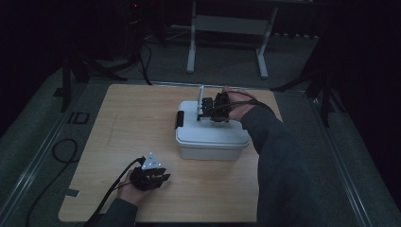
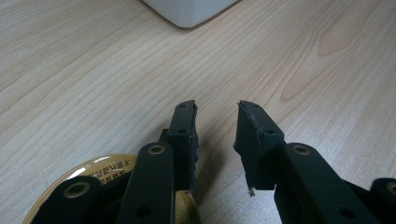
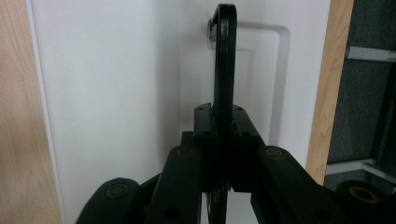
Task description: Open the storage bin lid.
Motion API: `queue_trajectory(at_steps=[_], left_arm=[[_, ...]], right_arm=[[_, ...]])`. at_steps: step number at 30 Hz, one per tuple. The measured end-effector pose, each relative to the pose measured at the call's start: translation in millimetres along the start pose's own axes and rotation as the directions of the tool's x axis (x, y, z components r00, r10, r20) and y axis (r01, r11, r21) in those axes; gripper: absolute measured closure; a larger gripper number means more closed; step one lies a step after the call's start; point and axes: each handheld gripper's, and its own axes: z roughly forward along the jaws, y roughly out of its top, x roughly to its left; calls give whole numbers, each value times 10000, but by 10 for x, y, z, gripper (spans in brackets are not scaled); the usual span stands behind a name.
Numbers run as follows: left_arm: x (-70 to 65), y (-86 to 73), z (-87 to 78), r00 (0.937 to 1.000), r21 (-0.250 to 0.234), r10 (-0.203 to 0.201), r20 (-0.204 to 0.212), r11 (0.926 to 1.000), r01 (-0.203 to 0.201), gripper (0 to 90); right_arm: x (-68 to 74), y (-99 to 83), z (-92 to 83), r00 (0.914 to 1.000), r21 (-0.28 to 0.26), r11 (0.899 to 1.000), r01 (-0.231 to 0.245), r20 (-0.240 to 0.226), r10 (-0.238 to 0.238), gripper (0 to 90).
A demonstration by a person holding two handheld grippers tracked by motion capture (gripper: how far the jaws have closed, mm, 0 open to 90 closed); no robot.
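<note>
Dim light covers the pale wooden table [image 1: 142, 118], where a white lidded plastic box [image 1: 211, 135] sits mid-table. On its lid, the right gripper [image 3: 223, 123] is clamped on the box's thin black carry handle [image 3: 224, 60], raised upright. Near the front edge, the left gripper [image 2: 215, 126] rests with jaws apart, holding nothing.

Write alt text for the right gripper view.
The right tongs are shut on the thin black handle of a white box, seen edge-on and standing up from the lid. Pale wooden table shows along both sides.

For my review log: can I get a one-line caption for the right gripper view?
Right gripper clamped on the raised black handle of the white box's lid.
</note>
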Motion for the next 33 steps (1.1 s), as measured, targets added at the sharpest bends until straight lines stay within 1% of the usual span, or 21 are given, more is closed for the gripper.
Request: queue_trajectory(at_steps=[8,16,23,33], left_arm=[[-1,0,-2,10000,0,0,1,10000,0,679],[-1,0,-4,10000,19,30,1,10000,-30,678],[-2,-1,-4,10000,21,14,9,10000,-14,678],[-4,-1,-6,10000,17,4,-2,10000,-4,678]], right_arm=[[-5,-3,-20,10000,-92,10000,-14,47,15,842],[-6,7,-48,10000,-34,10000,-37,49,38,842],[-12,-7,-124,9999,-165,9998,-93,116,94,843],[-30,-47,-213,9996,-151,9998,-107,252,111,843]])
